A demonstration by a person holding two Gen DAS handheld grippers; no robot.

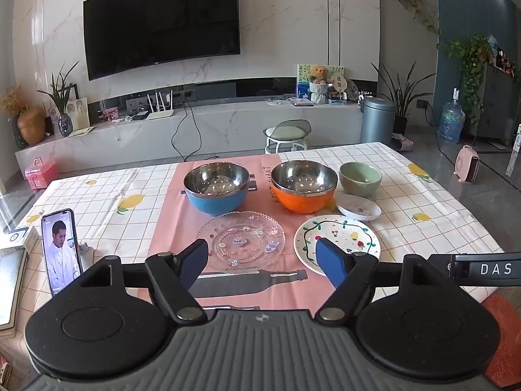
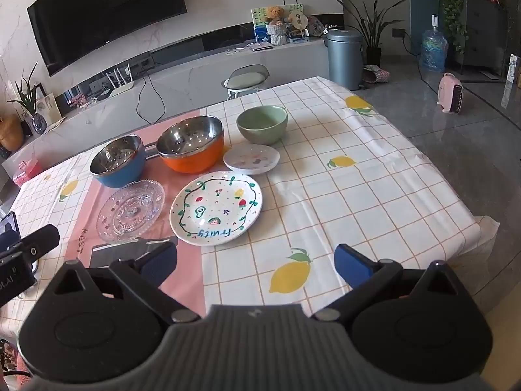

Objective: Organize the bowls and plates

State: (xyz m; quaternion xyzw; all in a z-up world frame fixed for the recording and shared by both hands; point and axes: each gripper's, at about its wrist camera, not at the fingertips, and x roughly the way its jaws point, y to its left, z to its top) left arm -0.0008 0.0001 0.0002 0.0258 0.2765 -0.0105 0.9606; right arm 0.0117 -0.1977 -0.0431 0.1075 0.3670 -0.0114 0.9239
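Observation:
On the table stand a blue steel bowl [image 1: 216, 186] [image 2: 118, 161], an orange steel bowl [image 1: 304, 183] [image 2: 190, 142] and a green ceramic bowl [image 1: 360, 177] [image 2: 262, 124]. In front of them lie a clear glass plate [image 1: 243, 241] [image 2: 131, 209], a white fruit-painted plate [image 1: 337, 239] [image 2: 216, 207] and a small white plate [image 1: 358, 207] [image 2: 251, 159]. My left gripper [image 1: 262, 257] is open and empty, above the table's near edge before the glass and painted plates. My right gripper [image 2: 255, 260] is open and empty, just in front of the painted plate.
A phone [image 1: 61, 251] stands upright at the left on the checked tablecloth [image 2: 358, 176]. A pink mat [image 1: 172, 228] lies under the steel bowls and the glass plate. The left gripper's body [image 2: 19, 260] shows at the right wrist view's left edge. The table's right edge [image 2: 456, 195] drops to the floor.

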